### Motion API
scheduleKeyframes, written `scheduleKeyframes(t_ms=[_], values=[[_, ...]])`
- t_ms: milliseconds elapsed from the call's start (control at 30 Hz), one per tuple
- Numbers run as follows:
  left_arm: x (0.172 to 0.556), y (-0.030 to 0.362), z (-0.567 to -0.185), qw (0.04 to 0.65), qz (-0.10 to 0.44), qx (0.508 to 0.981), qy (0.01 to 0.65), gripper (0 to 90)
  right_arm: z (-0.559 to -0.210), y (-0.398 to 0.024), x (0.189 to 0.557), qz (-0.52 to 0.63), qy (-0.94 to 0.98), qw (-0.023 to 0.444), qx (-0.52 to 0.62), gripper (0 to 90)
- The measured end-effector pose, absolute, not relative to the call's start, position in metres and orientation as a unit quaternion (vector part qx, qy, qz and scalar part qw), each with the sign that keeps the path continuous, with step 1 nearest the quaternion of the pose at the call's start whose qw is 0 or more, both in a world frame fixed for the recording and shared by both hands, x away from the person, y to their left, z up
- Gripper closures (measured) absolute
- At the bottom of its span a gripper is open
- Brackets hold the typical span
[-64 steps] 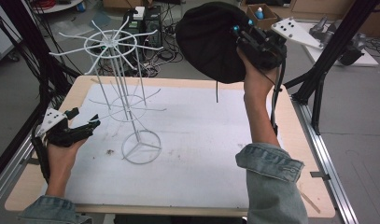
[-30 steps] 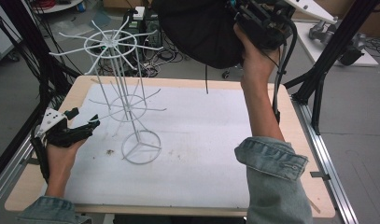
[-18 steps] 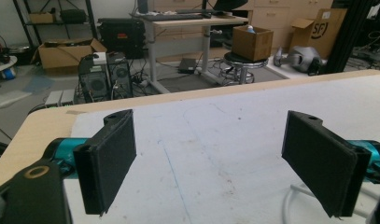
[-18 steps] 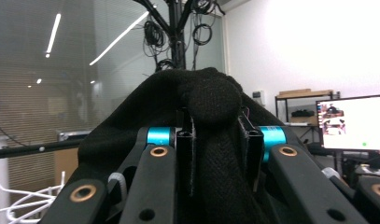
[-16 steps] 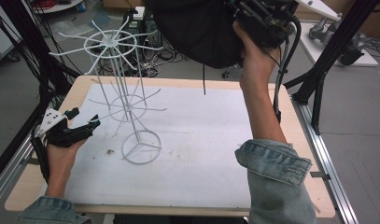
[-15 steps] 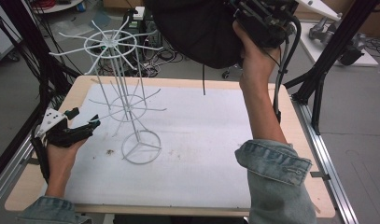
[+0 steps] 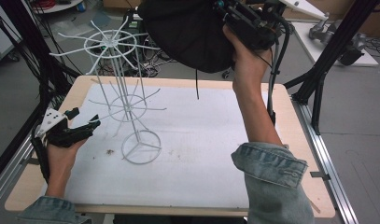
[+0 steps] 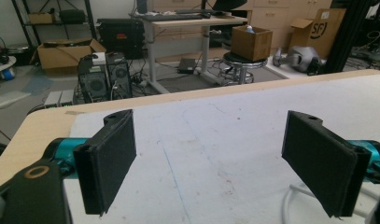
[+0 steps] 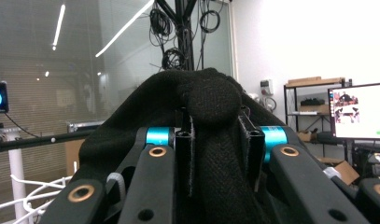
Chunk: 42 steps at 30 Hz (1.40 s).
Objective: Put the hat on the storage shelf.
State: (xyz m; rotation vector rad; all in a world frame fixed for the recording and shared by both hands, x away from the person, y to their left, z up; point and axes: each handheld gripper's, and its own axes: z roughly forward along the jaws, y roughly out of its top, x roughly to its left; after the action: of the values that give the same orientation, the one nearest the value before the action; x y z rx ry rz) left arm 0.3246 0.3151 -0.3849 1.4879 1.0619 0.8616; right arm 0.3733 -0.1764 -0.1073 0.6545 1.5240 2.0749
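Black hat [image 7: 187, 32] pinched in my right tool [image 7: 225, 16] could snag the rack [image 7: 117, 93]; left tool [image 7: 87, 127] gapes.

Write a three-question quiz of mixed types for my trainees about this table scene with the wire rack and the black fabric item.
1. True or false: the right gripper is shut on the black fabric item.
2. Which best describes the left gripper? A open, holding nothing; B shut on the rack; C shut on the fabric.
3. Fill in: the white wire rack stands upright on the ____.

Key: 1 true; 2 A; 3 table.
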Motion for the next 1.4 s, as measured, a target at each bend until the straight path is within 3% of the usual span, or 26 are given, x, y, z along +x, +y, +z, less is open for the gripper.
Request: scheduleKeyframes(t_ms=[833, 1400], values=[[0.325, 0.315, -0.385, 0.529, 0.362, 0.625, 0.445, 17.8, -0.119, -0.161, 0.375, 0.722, 0.595, 0.244, 0.255, 70.5], [0.324, 0.316, -0.385, 0.53, 0.363, 0.622, 0.447, 17.8, -0.149, -0.157, 0.373, 0.708, 0.611, 0.237, 0.263, 68.6]])
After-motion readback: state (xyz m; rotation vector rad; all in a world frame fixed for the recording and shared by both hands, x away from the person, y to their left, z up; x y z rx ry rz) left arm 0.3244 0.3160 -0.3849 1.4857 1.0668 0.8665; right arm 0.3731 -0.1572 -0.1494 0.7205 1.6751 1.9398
